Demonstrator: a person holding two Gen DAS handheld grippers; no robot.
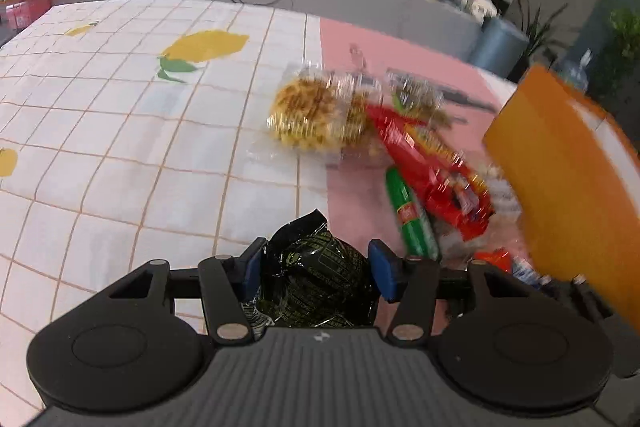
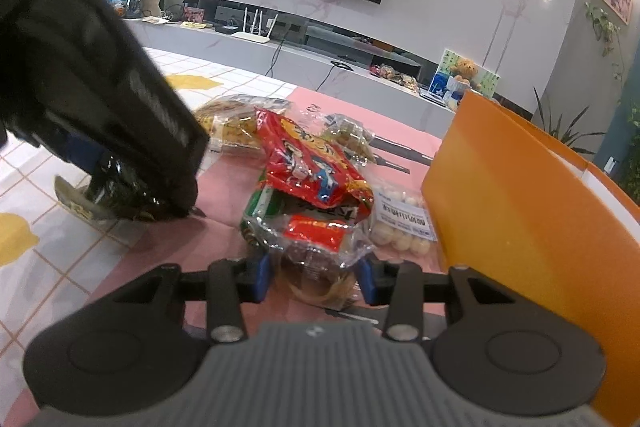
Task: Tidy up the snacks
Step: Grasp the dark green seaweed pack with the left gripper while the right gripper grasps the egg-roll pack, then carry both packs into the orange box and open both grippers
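Note:
My left gripper (image 1: 316, 271) is shut on a black snack packet (image 1: 316, 279) and holds it over the tablecloth; it also shows in the right wrist view (image 2: 132, 183) at the left. My right gripper (image 2: 316, 277) has its blue pads on either side of a clear bag with a red packet inside (image 2: 316, 247), at the near end of the snack pile. The pile holds a red packet (image 2: 312, 163), a green packet (image 1: 412, 219), a clear bag of yellow snacks (image 1: 308, 115) and a bag of white balls (image 2: 402, 223). An orange box (image 2: 520, 195) stands to the right.
The table has a white checked cloth with lemon prints (image 1: 120, 131) and a pink mat (image 1: 400, 43). A grey TV bench (image 2: 320, 67) with a router, cables and more snacks runs behind. Plants stand at the far right.

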